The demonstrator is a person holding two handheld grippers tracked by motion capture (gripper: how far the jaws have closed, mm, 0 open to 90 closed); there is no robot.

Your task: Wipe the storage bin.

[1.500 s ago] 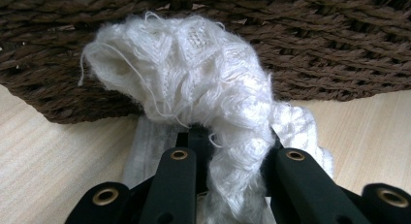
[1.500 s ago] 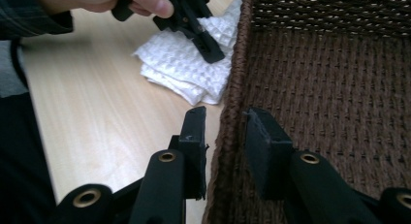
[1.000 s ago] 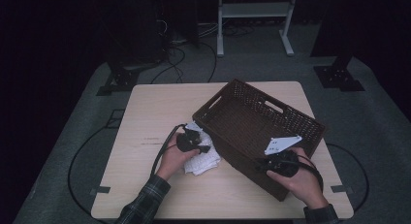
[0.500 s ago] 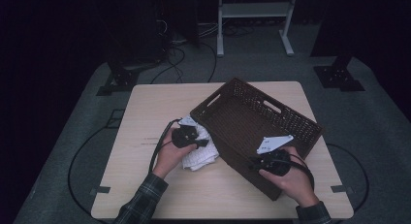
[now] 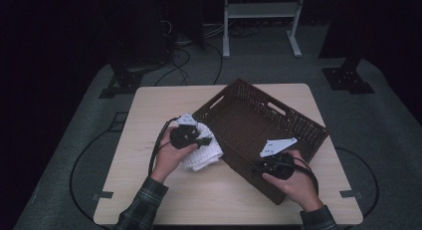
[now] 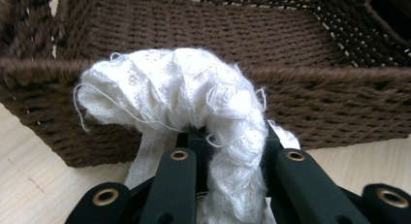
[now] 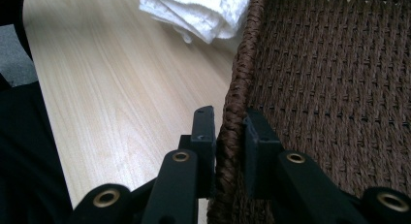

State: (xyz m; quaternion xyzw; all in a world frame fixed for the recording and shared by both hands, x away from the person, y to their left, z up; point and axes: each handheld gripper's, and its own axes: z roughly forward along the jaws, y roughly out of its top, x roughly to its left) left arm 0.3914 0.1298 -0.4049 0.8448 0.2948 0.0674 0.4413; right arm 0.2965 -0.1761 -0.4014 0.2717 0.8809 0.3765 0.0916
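High view: a dark room with grey floor (image 5: 74,140) surrounds the pale wooden surface (image 5: 149,105). The right gripper (image 5: 266,165) pinches the near rim of the brown woven basket (image 5: 259,120); left of it, the left gripper (image 5: 199,139) clamps a white cloth (image 5: 204,153) just outside the basket wall.

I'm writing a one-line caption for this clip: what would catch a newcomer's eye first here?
The big dark brown woven basket sitting askew on the pale wooden table stands out first. Next comes the white knitted cloth bunched in the left gripper, raised just outside the basket's wall. The right gripper is clamped on the basket's near rim.
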